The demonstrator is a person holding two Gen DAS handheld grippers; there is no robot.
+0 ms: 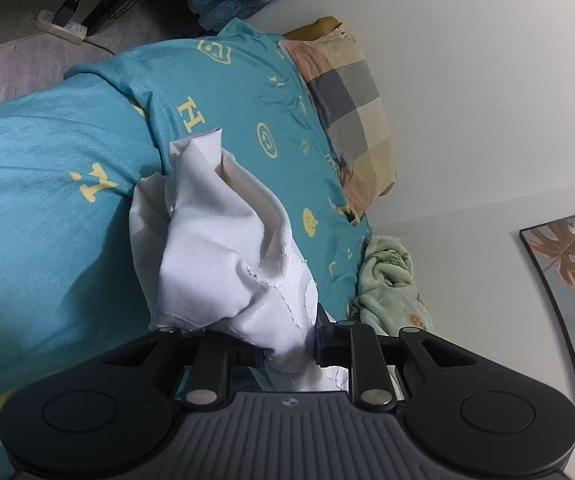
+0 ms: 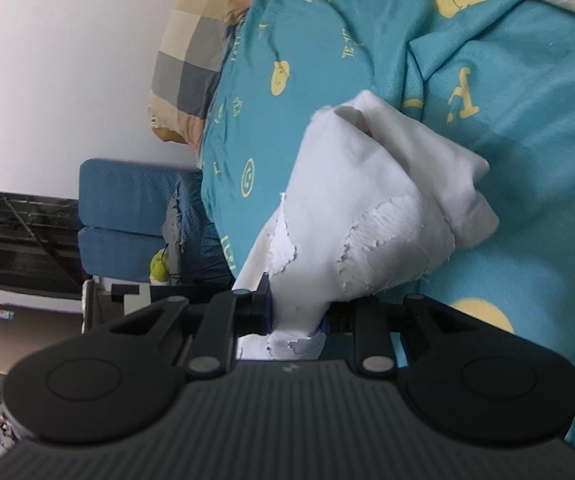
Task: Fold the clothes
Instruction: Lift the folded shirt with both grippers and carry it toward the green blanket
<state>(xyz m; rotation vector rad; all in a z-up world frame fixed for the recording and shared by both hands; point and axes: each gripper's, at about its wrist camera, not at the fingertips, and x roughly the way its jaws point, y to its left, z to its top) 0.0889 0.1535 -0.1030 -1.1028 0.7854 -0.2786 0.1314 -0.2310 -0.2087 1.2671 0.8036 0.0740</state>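
A white garment point(image 1: 223, 248) with frayed seams hangs bunched above a teal bed cover point(image 1: 47, 184). My left gripper point(image 1: 289, 354) is shut on one part of the white garment, with cloth pinched between its jaws. The same white garment point(image 2: 367, 208) shows in the right wrist view over the teal cover point(image 2: 527, 168). My right gripper point(image 2: 297, 320) is shut on another part of it. The cloth droops away from both grippers in loose folds, and its far end is crumpled.
A checked pillow point(image 1: 347, 108) lies at the head of the bed by the white wall point(image 1: 467, 100). A green fleece blanket point(image 1: 387, 276) sits beside it. A blue chair point(image 2: 127, 208) stands past the bed edge. A power strip point(image 1: 61, 24) lies on the floor.
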